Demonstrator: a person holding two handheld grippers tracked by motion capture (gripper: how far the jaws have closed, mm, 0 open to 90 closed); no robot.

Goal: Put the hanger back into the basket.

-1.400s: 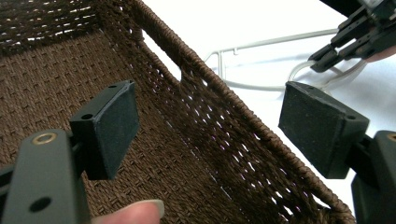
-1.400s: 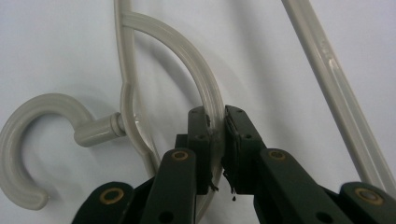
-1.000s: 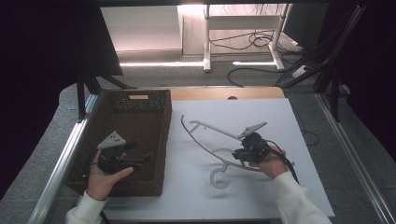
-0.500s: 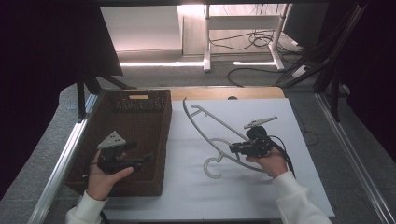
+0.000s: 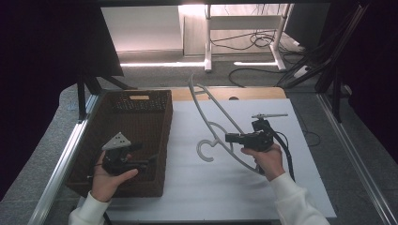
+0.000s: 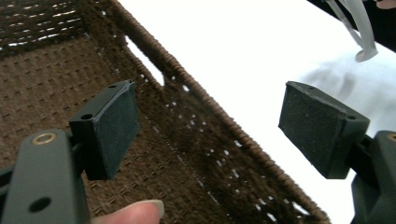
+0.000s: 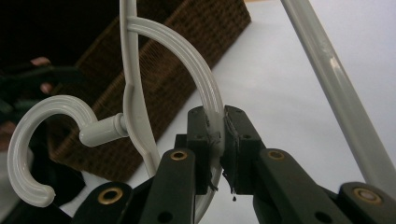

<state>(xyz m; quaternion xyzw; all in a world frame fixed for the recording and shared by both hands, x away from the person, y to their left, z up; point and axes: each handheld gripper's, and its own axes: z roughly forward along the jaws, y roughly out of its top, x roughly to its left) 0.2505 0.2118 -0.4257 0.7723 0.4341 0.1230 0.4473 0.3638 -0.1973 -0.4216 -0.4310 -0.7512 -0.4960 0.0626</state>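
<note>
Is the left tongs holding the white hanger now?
No, the left tongs stand open above the brown basket, with nothing between them; the white hanger is clamped in the right tongs.

basket (image 5: 141, 112) left on table, hanger (image 5: 213, 124) right

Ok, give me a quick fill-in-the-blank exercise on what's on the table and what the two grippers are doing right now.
1. The right gripper is shut on a white ____.
2. The left gripper hangs with open jaws over the brown woven ____.
3. The hanger is lifted above the white ____ that covers the table.
4. The basket stands at the person's ____ side of the table.

Missing words: hanger; basket; sheet; left
</note>
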